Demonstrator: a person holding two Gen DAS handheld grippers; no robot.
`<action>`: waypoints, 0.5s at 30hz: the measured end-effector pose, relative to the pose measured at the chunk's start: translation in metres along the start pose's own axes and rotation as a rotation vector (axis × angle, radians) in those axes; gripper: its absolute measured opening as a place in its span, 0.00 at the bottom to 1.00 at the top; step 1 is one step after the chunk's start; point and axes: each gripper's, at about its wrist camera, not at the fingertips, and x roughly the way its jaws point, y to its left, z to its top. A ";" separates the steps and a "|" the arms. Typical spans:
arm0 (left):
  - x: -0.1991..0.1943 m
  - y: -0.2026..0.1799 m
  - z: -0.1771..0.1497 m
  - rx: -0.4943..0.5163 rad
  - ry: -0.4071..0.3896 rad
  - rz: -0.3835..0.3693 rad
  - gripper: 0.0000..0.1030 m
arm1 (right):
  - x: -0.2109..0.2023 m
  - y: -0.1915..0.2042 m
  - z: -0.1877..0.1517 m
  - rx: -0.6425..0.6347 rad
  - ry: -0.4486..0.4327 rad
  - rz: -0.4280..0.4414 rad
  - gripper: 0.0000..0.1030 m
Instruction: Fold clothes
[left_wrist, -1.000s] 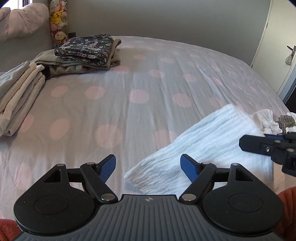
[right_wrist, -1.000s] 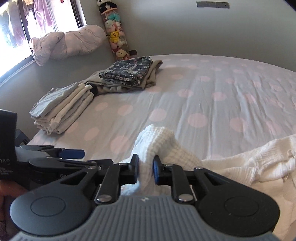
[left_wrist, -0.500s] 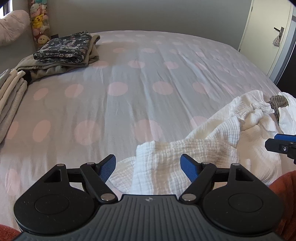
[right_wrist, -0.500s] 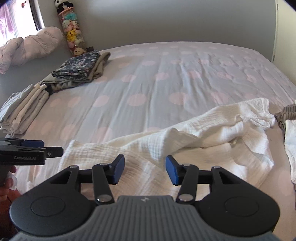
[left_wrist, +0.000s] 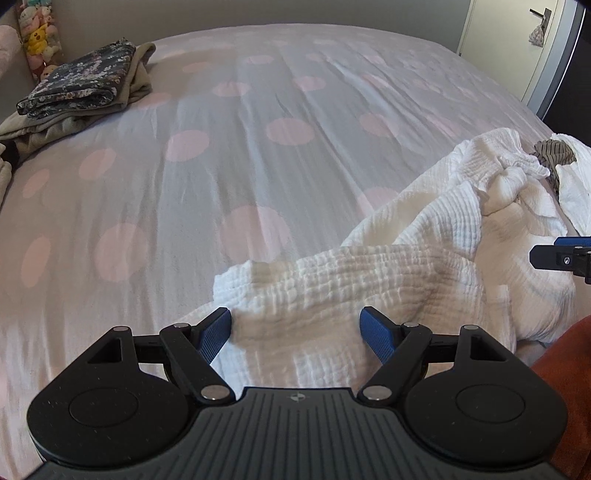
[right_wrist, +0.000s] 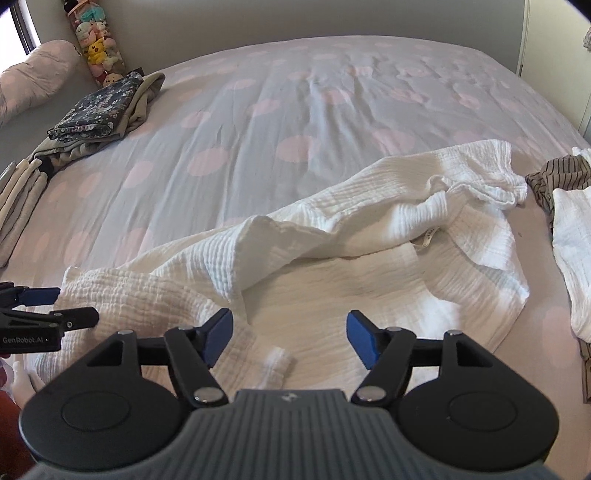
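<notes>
- We have let go: the right gripper, pinching the garment a second ago, now stands wide.
- Left gripper stays wide, empty.
- Garment lies rumpled, lower right; we judge regrasping comes next.

A white crinkled muslin garment lies rumpled and partly spread on the polka-dot bed sheet, one edge folded over itself in a long ridge. A small label shows near its middle.

At the sheet's far left corner sits a folded floral garment atop a folded beige one.
</notes>
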 end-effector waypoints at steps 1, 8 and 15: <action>0.004 -0.001 0.001 0.004 0.007 0.004 0.74 | 0.004 -0.003 0.004 0.007 0.007 -0.005 0.70; 0.027 -0.002 0.012 0.024 0.030 0.019 0.64 | 0.034 -0.038 0.036 0.029 0.024 -0.139 0.73; 0.020 -0.021 0.034 0.124 -0.017 0.063 0.63 | 0.055 -0.091 0.051 0.147 0.024 -0.191 0.73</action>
